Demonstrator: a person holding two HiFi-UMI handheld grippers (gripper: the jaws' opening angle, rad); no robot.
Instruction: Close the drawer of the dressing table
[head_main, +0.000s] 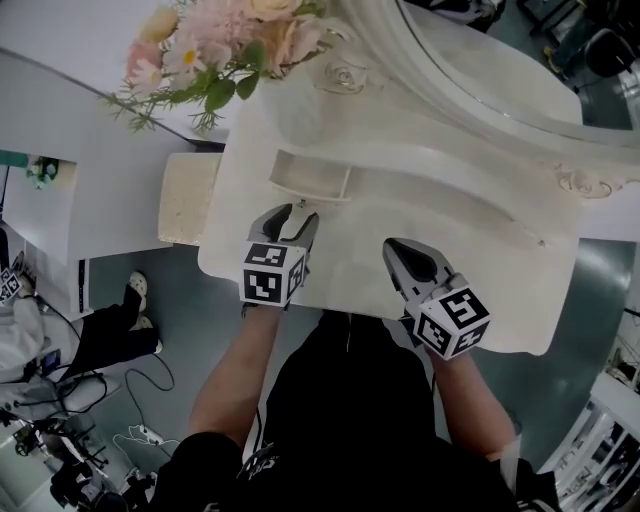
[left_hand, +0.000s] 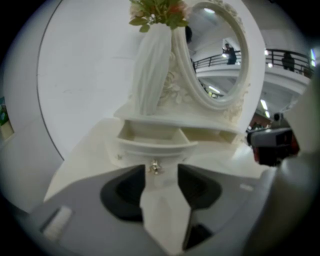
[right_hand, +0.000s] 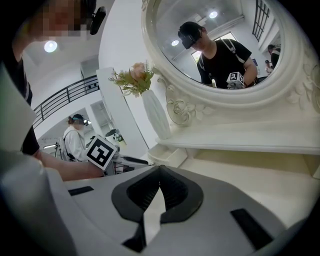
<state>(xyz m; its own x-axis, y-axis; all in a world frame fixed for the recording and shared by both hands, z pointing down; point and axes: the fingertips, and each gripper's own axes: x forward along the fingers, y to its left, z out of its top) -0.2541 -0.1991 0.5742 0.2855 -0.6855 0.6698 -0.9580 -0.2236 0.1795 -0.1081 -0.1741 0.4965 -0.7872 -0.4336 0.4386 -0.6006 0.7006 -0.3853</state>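
The small white drawer (head_main: 310, 180) of the dressing table (head_main: 480, 300) stands pulled out at the left, below the raised shelf. In the left gripper view the drawer (left_hand: 152, 142) lies straight ahead, its small metal knob (left_hand: 154, 167) just beyond the fingertips. My left gripper (left_hand: 160, 177) is open, with nothing between its dark pads; from above, the left gripper (head_main: 290, 222) sits on the near side of the drawer front. My right gripper (head_main: 400, 250) hovers over the tabletop to the right, and its jaws (right_hand: 159, 187) are shut and empty. It sees the drawer (right_hand: 165, 156) off to its left.
A white vase (left_hand: 152, 70) of pink flowers (head_main: 220, 50) stands on the shelf above the drawer, beside the oval mirror (left_hand: 215, 55). A cream stool (head_main: 185, 210) is left of the table. Another person's legs (head_main: 120, 320) and cables are on the floor at left.
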